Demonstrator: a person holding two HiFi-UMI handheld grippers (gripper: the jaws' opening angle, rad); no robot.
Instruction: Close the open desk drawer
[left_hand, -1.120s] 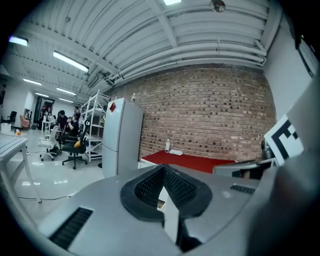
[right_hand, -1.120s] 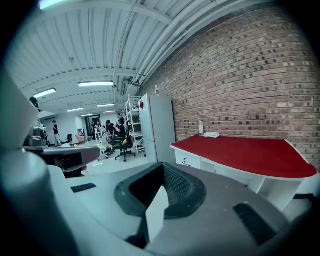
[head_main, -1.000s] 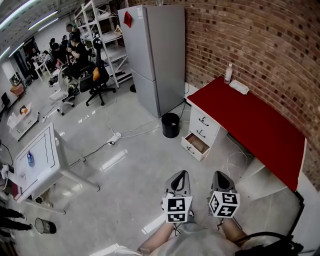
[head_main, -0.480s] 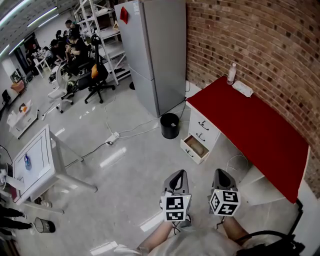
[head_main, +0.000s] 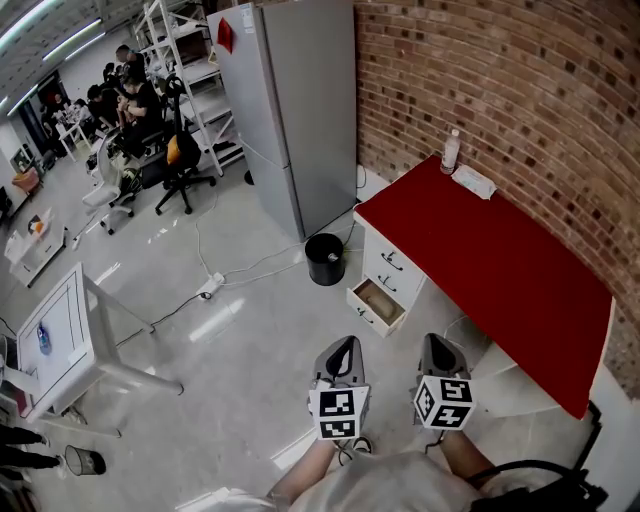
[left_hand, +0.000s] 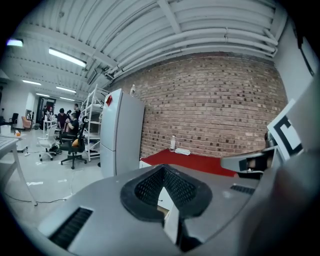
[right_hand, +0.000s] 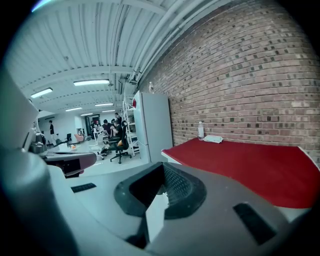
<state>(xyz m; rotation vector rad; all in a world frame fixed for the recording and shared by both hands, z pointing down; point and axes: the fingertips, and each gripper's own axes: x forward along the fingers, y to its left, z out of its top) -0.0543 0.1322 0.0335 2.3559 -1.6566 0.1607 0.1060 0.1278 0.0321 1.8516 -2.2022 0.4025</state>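
Open drawer (head_main: 376, 305) and red worktop (head_main: 490, 255) shifted slightly left since a second ago.
Side by side, left gripper (head_main: 340, 352) and right gripper (head_main: 437, 348) closed, empty, well apart from drawer.

No legible text, brand or number in any view.
Too small or blurred to read: the red sticker (head_main: 227, 35) on the fridge (head_main: 300, 120), and the label of the bottle (head_main: 452, 150) on the desk (head_main: 490, 260). The cubes on the left gripper (head_main: 342, 350) and right gripper (head_main: 438, 348) show black-and-white square markers only, no letters.
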